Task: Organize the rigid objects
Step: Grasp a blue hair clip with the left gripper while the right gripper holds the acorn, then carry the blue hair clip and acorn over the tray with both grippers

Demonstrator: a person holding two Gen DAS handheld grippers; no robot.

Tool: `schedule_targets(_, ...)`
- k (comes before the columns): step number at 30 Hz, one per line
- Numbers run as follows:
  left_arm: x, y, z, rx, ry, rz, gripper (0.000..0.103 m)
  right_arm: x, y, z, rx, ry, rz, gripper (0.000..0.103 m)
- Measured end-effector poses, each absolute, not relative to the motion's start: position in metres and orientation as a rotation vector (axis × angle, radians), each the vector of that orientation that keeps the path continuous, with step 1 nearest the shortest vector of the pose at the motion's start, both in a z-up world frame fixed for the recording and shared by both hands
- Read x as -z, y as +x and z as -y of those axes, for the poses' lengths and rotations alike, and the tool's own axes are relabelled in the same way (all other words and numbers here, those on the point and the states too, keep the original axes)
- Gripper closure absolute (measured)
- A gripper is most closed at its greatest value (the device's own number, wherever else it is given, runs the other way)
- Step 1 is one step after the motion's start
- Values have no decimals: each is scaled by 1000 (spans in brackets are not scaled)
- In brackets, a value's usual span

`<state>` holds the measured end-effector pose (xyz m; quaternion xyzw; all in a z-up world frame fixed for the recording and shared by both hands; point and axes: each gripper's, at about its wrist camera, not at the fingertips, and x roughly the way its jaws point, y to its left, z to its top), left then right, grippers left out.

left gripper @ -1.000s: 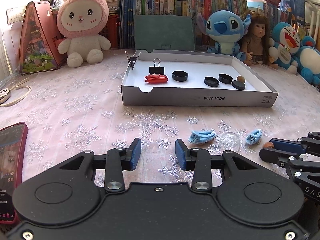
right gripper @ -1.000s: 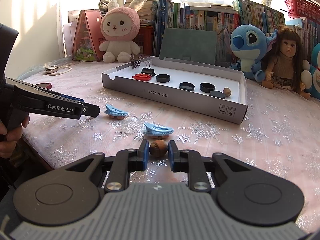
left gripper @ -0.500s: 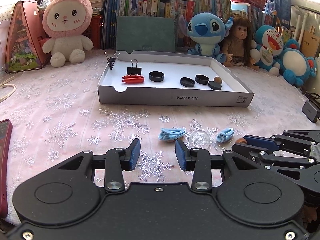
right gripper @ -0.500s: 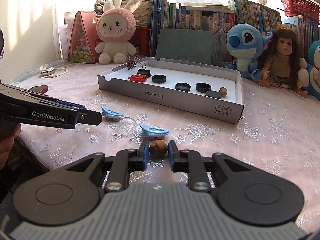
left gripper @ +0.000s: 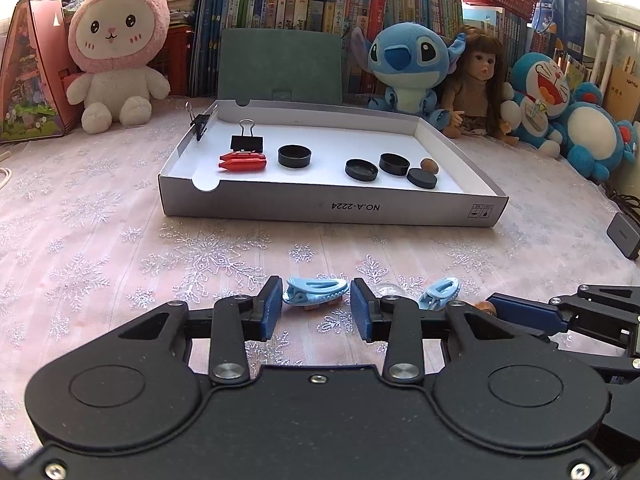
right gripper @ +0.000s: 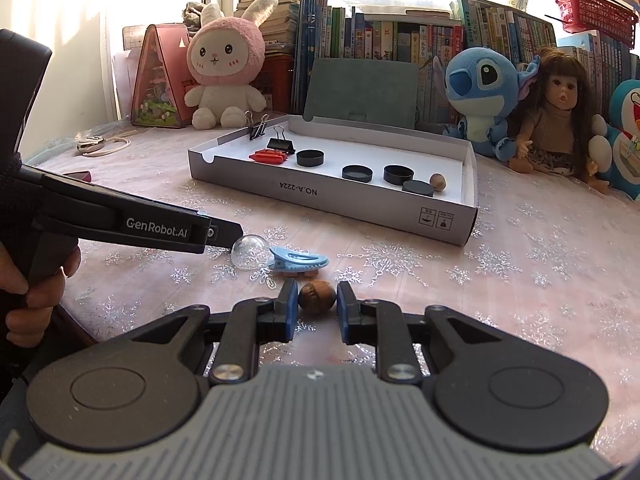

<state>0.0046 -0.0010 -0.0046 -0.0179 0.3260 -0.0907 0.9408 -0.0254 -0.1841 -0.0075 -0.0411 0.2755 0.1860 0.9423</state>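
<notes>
A shallow white box holds black binder clips, a red clip, several black caps and a brown nut. On the cloth before it lie two light blue hair clips, a clear dome and a brown nut. My left gripper is open, its fingers either side of the nearer blue clip, not touching it. My right gripper has its pads against the nut on the cloth. The second blue clip shows in the right wrist view.
Plush toys, a doll and books line the back edge. A pink triangular house stands far left. A dark device lies at the right. A cord and keys lie far left on the snowflake cloth.
My left gripper has moved forward and right; the blue hair clip now lies between its open fingers. My right gripper stays closed around the nut on the cloth.
</notes>
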Motion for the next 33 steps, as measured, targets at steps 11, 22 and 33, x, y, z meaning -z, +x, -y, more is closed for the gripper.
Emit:
schedule_targets(11,2,-9,-24,188,-13,-659,67,7,-23,190,-354,-62,-558,78)
schedule_targets(22,10,-8,-10,49,-56,-619,57,3,-21,192,-303,-46,-538,78)
schedule_targets(33,-2,-8,-15,50,-73,-617,68,-2,-20,194,-286,-33,-528,78)
